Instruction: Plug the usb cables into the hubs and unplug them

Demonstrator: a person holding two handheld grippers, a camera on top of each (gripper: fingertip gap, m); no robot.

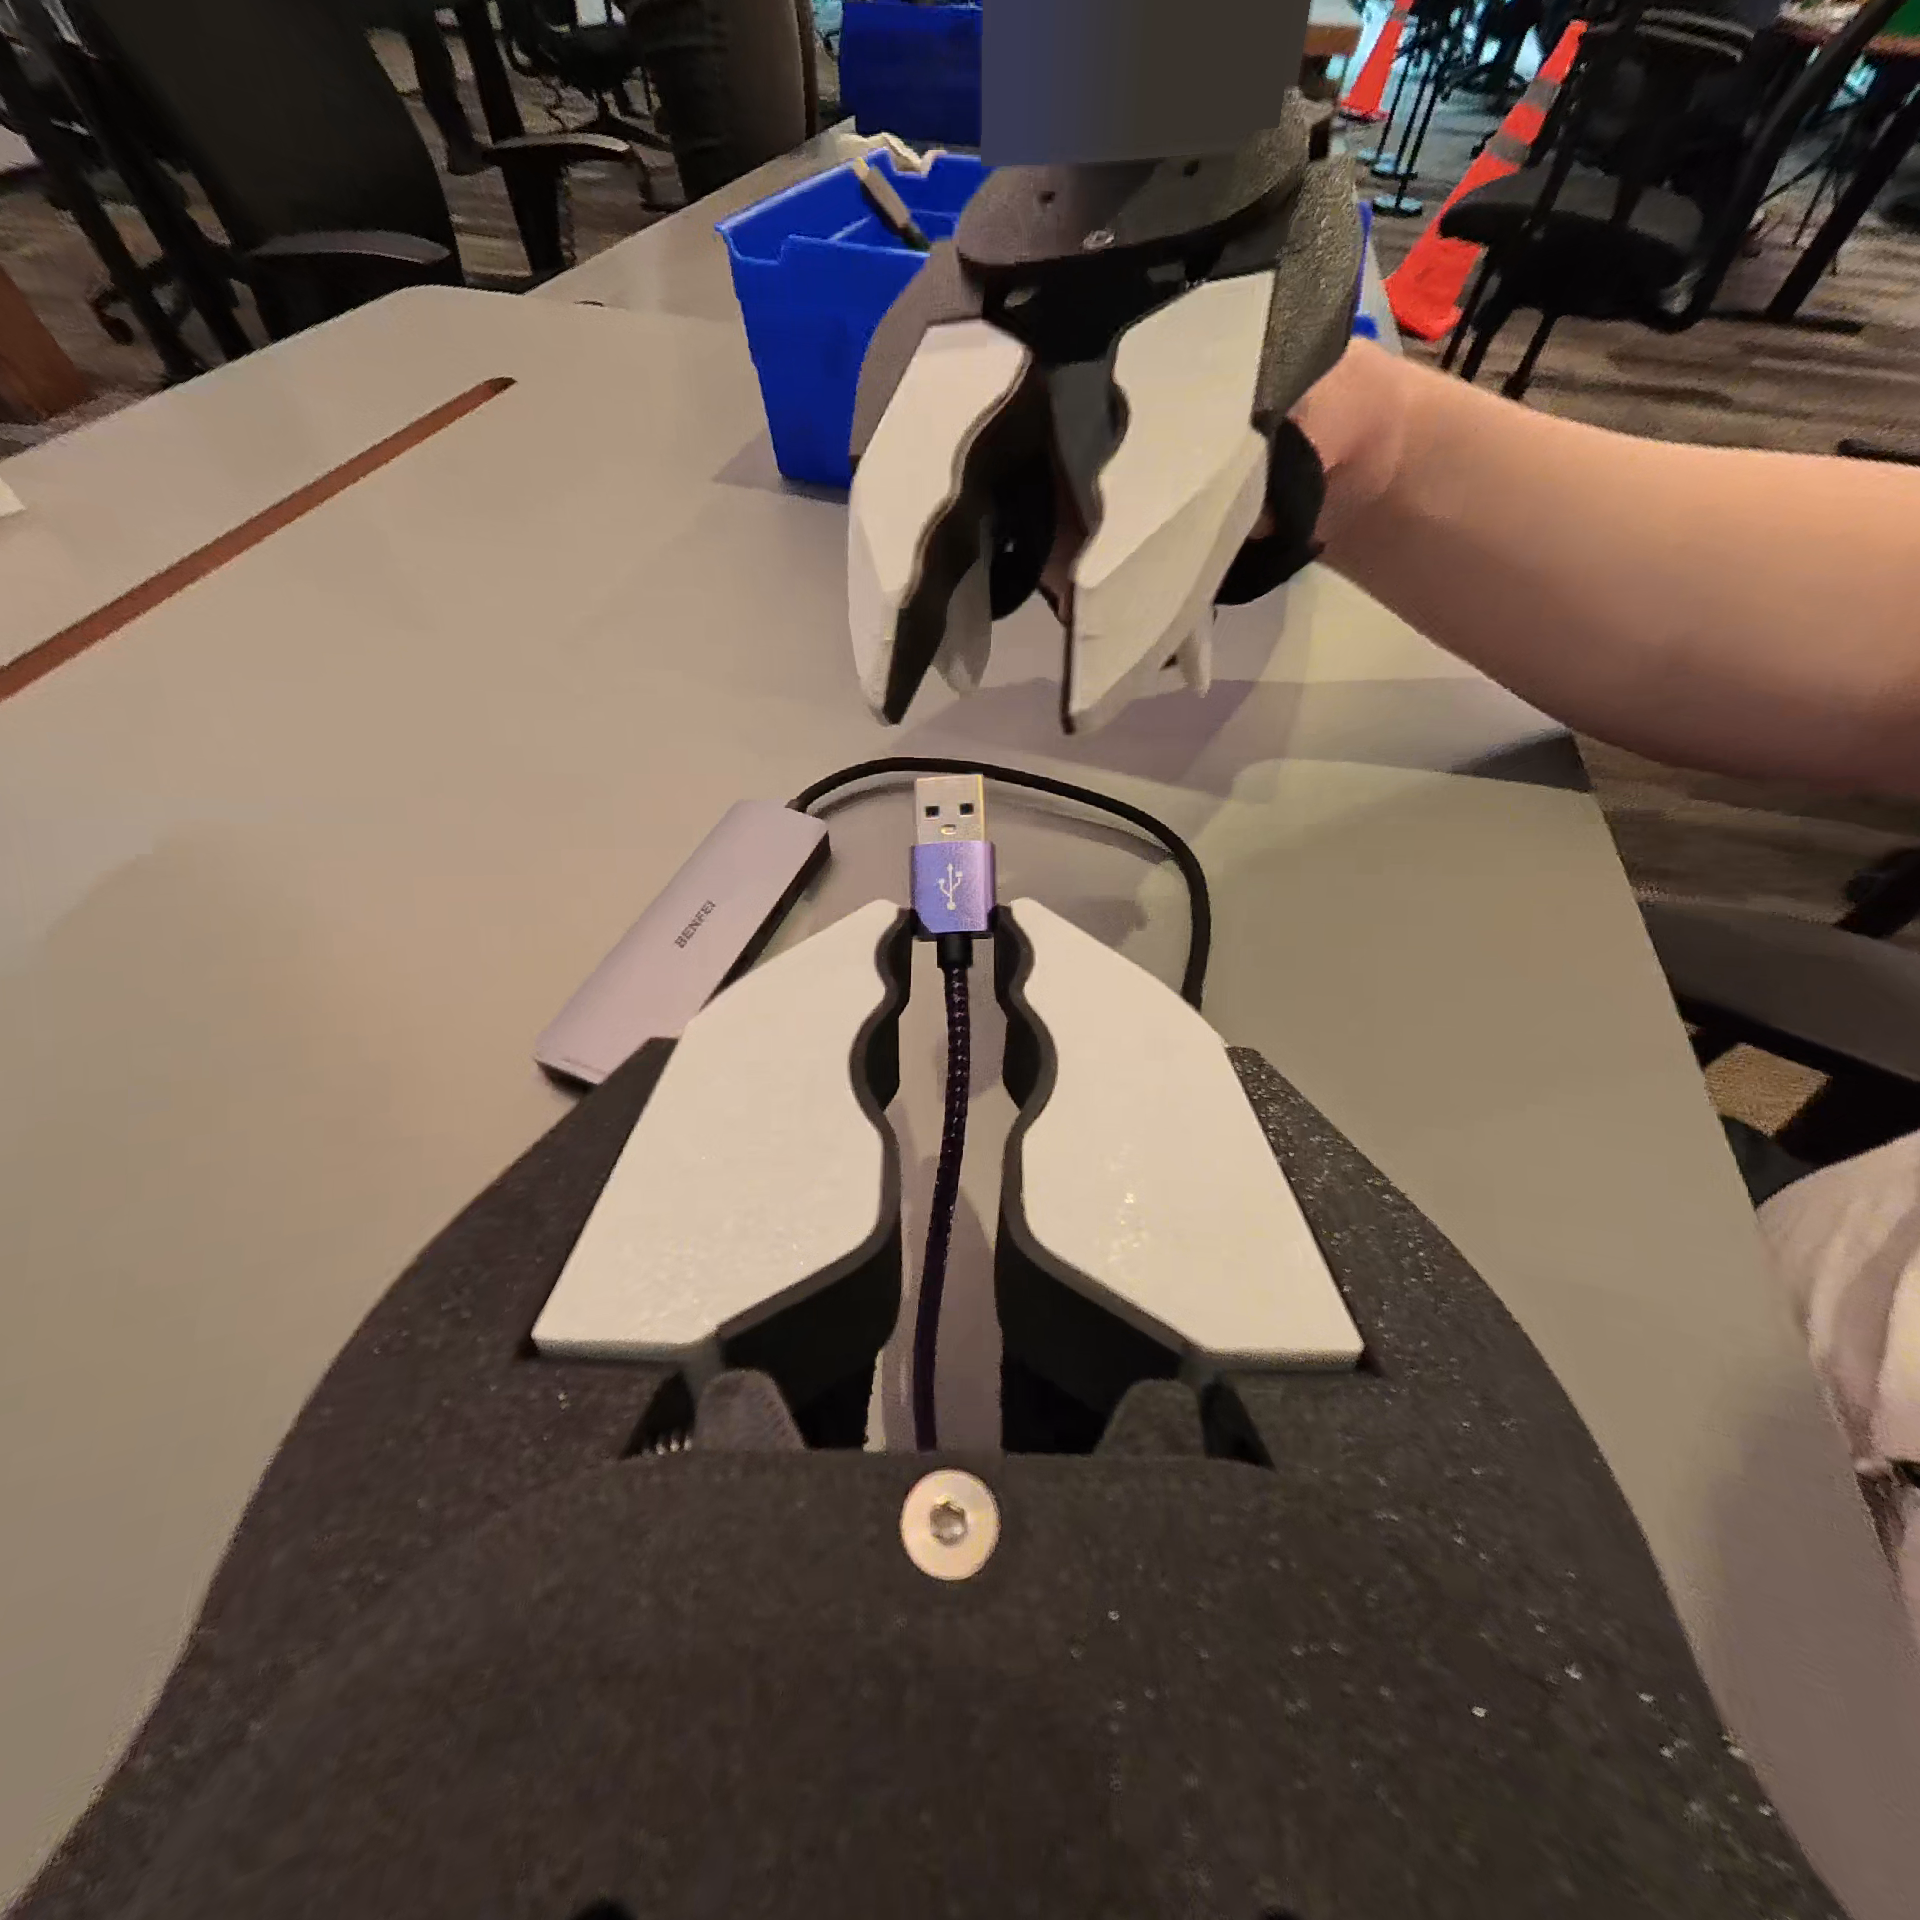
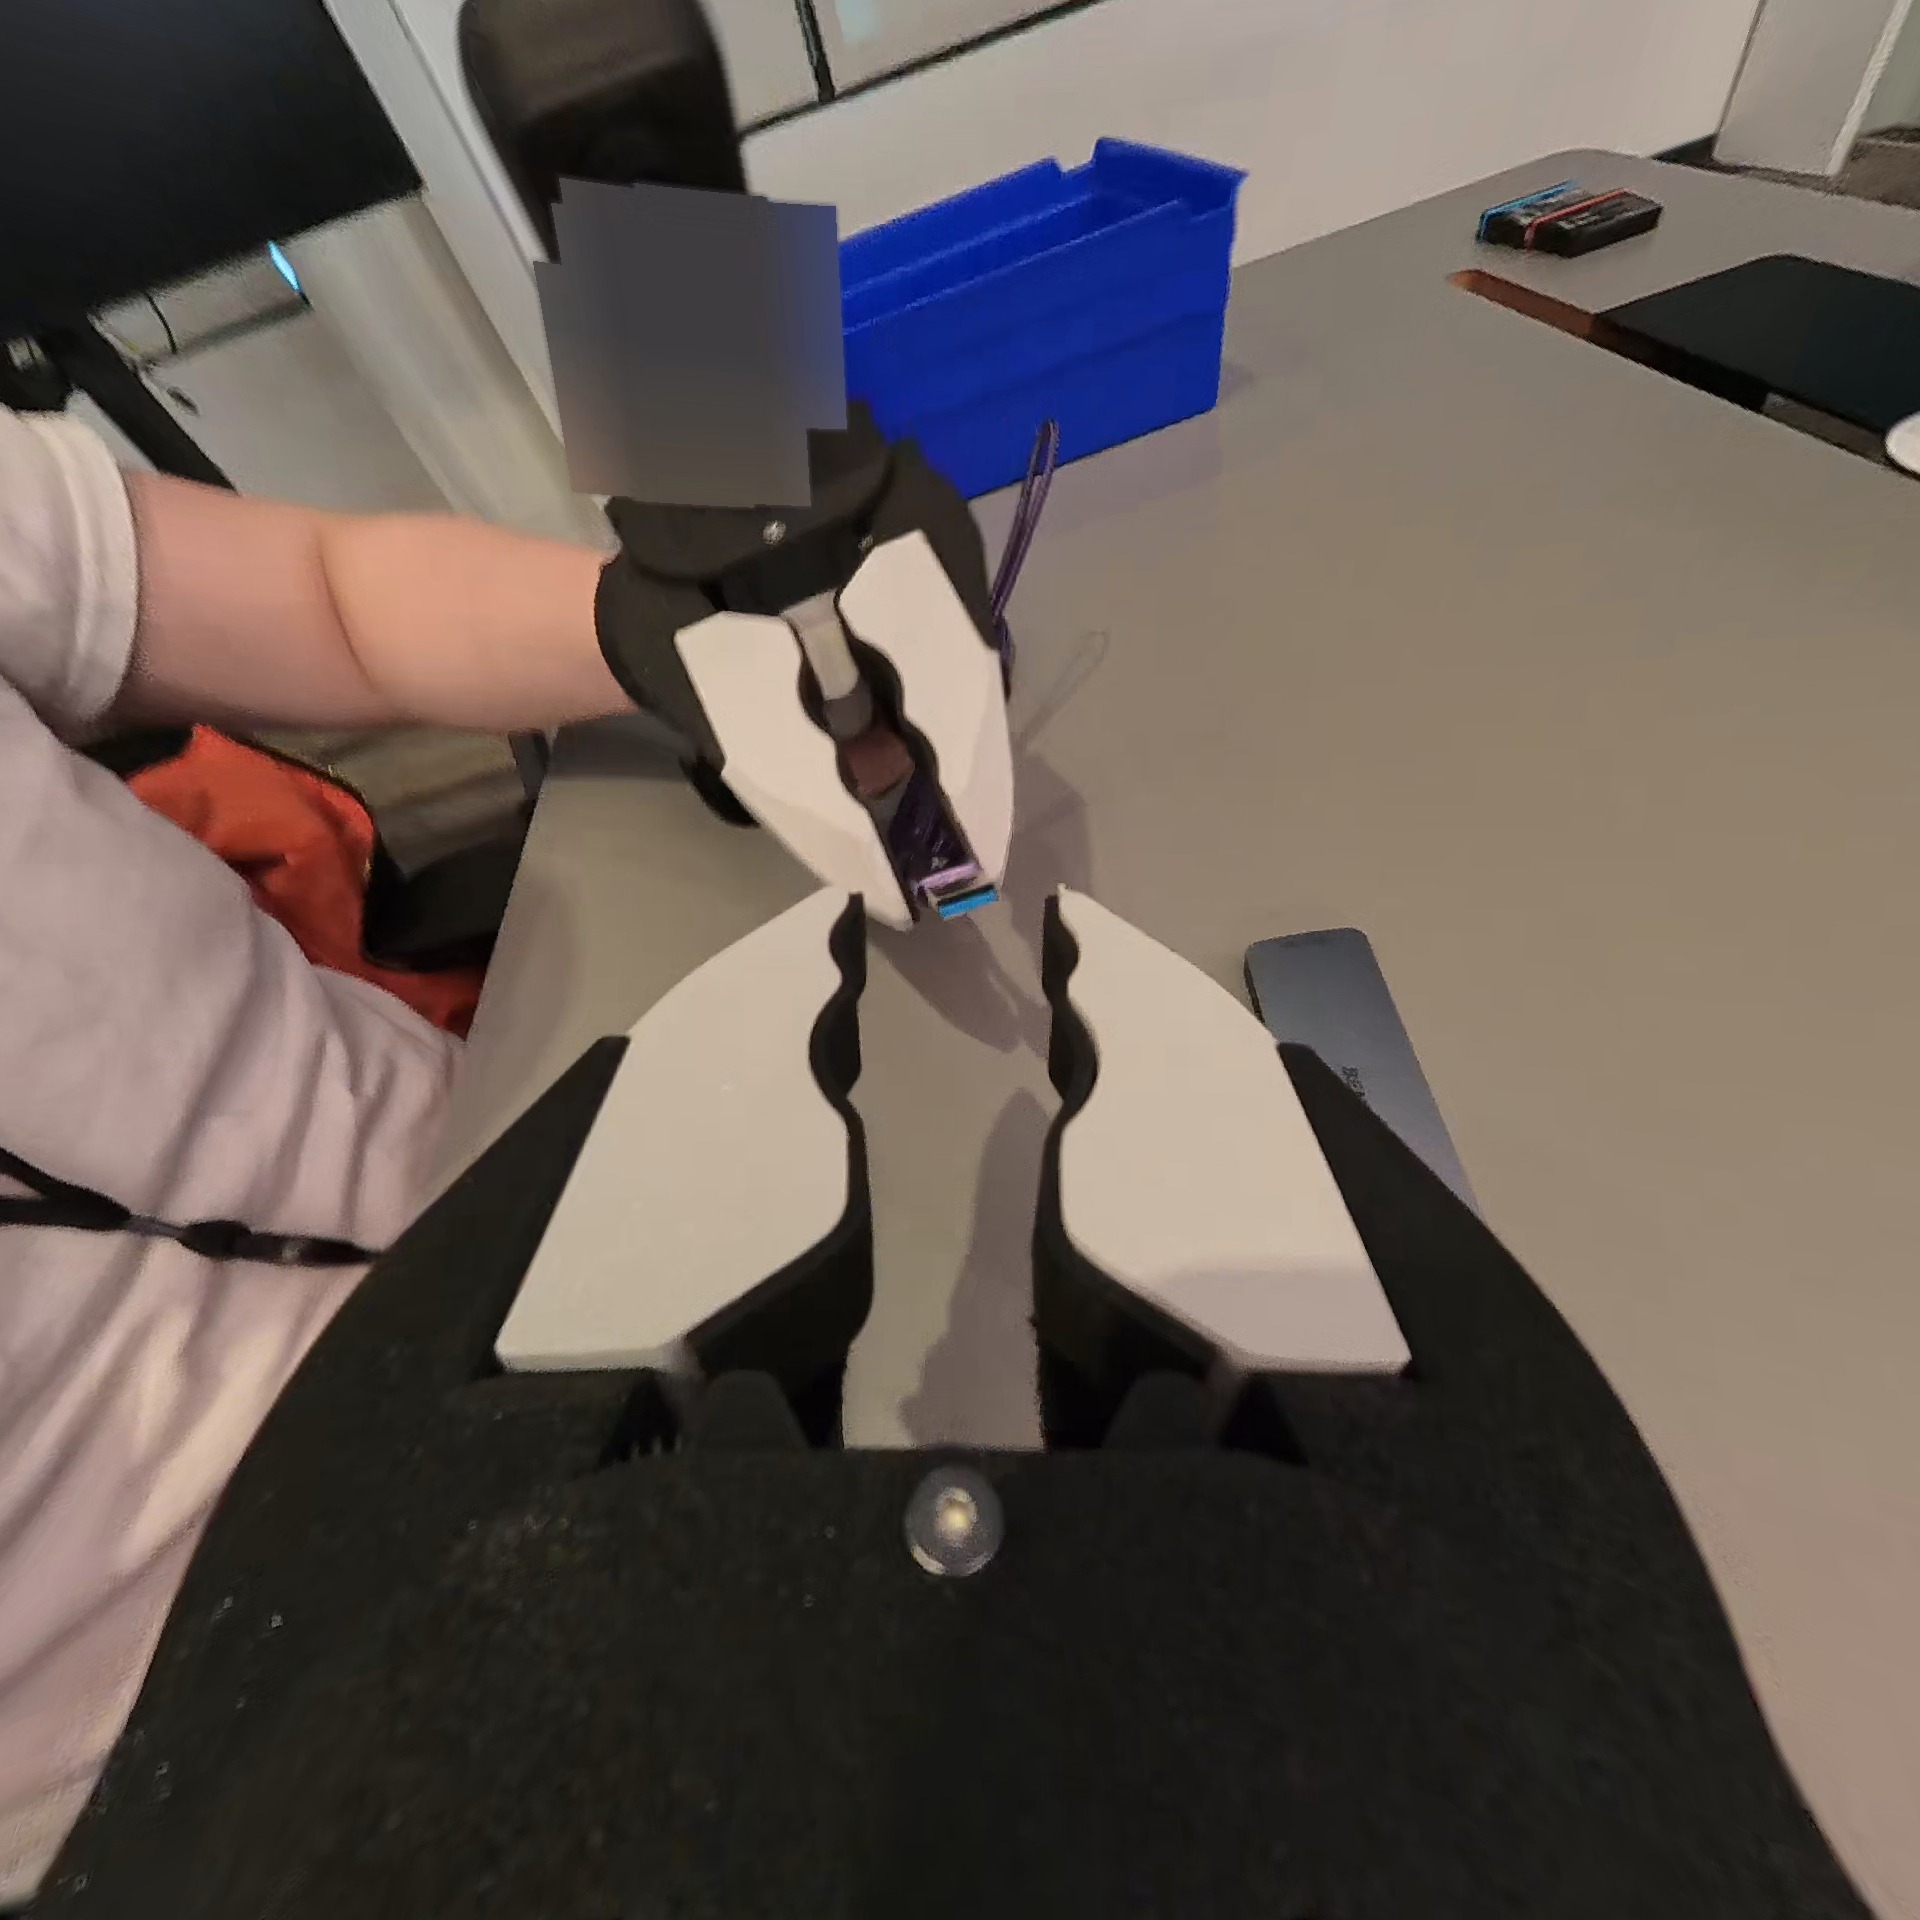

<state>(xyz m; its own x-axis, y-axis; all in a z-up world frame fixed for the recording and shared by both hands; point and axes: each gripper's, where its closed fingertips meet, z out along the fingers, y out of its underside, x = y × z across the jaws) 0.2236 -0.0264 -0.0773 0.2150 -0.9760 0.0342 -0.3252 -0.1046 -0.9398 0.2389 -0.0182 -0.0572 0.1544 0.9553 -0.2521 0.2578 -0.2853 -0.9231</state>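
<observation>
My left gripper (image 1: pixel 952 914) is shut on a purple USB plug (image 1: pixel 952 878) with a braided cable (image 1: pixel 948 1122) running back between its fingers; the metal tip points forward. The same gripper shows in the right wrist view (image 2: pixel 940 899), holding the plug (image 2: pixel 961 894) tilted down above the table. A slim grey USB hub (image 1: pixel 681 940) lies on the table just left of the left gripper, its black lead (image 1: pixel 1164 852) curling right; the hub also shows in the right wrist view (image 2: pixel 1351 1039). My right gripper (image 2: pixel 951 914) is open and empty, facing the left one (image 1: pixel 977 717).
A blue plastic bin (image 1: pixel 821 312) stands behind the right gripper, also in the right wrist view (image 2: pixel 1039 301). The grey table (image 1: pixel 364 727) has a cable slot (image 1: pixel 260 530) at left. A dark pad (image 2: pixel 1787 332) and a small black box (image 2: pixel 1569 213) lie far right. Chairs and orange cones stand beyond. The tips of both grippers are at nearly the same place. Left tips and right tips are each some 11 cm from the slim grey USB hub (image 1: pixel 681 940).
</observation>
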